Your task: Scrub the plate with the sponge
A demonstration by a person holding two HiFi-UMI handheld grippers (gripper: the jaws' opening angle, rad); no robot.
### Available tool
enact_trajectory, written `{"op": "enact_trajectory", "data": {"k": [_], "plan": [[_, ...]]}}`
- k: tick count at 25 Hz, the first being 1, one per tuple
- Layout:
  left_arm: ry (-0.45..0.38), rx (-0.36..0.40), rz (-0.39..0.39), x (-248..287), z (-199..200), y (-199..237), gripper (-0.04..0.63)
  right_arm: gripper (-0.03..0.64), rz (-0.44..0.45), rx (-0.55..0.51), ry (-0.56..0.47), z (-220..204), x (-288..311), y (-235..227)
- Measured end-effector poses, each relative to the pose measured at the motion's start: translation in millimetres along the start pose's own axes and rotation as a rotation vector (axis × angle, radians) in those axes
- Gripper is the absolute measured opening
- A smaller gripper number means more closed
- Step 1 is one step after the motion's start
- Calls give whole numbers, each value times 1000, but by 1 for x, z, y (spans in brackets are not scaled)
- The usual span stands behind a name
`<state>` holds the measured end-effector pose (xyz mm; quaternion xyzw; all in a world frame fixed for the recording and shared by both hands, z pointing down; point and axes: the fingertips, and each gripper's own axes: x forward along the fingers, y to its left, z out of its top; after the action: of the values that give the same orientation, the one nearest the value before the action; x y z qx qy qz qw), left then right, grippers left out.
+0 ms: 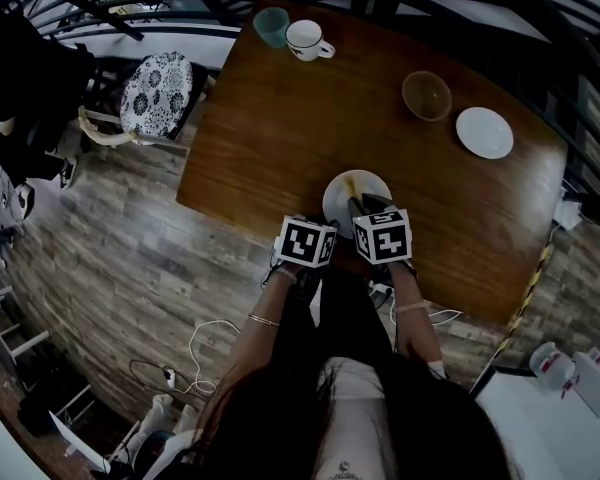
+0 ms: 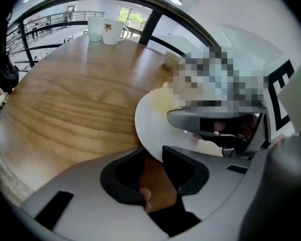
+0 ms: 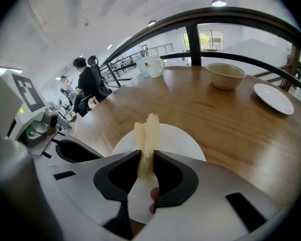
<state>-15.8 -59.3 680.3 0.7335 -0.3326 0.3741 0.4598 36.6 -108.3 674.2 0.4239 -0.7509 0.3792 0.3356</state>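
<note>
**A:** Where's the sponge vs. the fingers?

**B:** We've got the sponge (image 3: 148, 132) pinched betw. the right gripper (image 3: 147, 155) fingers (image 3: 173, 177), which are clenched on its lower part. Its long axis runs straight out along the jaws, so the free end sticks out ahead of the tips.

**A:** And the plate?

**B:** The plate (image 3: 183, 142) lies just ahead of and under those tips, flat on the table (image 3: 231, 124). The sponge end is over its middle. We can't tell if it's touching.

**A:** Left side?

**B:** The left gripper (image 2: 153, 159) is released: jaws apart, bare wood showing betw. them, nothing pinched. The plate rim sits right at its fingertips, nearer the right-hand one. So it's at the near edge, not gripping it.

**A:** Which hand's closer for the scrub?

**B:** Right, we'd say. It's over the plate w/ the sponge, and the stroke prob. needs a push fwd and down along the sponge's axis. Left could brace the rim, since a loose plate may slide on the wood.

**A:** What do the views add?

**B:** Head view shows both grippers side by side at the plate's near edge, but their own bodies hide the jaws. Only the right gripper view shows the pinch. Only the left gripper view shows the rim at the open tips. The bowl (image 3: 224, 75), second plate (image 3: 274, 98) and mug (image 3: 155, 67) are well ahead of the fingers.
</note>
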Motion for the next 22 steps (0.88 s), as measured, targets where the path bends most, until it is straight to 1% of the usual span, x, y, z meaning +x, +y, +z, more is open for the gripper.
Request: {"op": "enact_trajectory", "data": {"k": [4,8,11,13,15,22], "plan": [[14,-5,-3,2,2,1,123,98,74,7,38,1,8,17],[10,-1,-1,2,4,2,120,97,149,30,70,-1,11,32],[20,-4,9,1,3,3,115,97,163,54,71,-3,9,31],[35,-12,17,1,2,3,107,96,153,71,53,-2,7,26],[42,-18,24,0,1,2,100,95,125,83,39,-2,1,16],[34,-20,26,-1,1,4,94,94,-17,94,21,-2,-19,-20]]}}
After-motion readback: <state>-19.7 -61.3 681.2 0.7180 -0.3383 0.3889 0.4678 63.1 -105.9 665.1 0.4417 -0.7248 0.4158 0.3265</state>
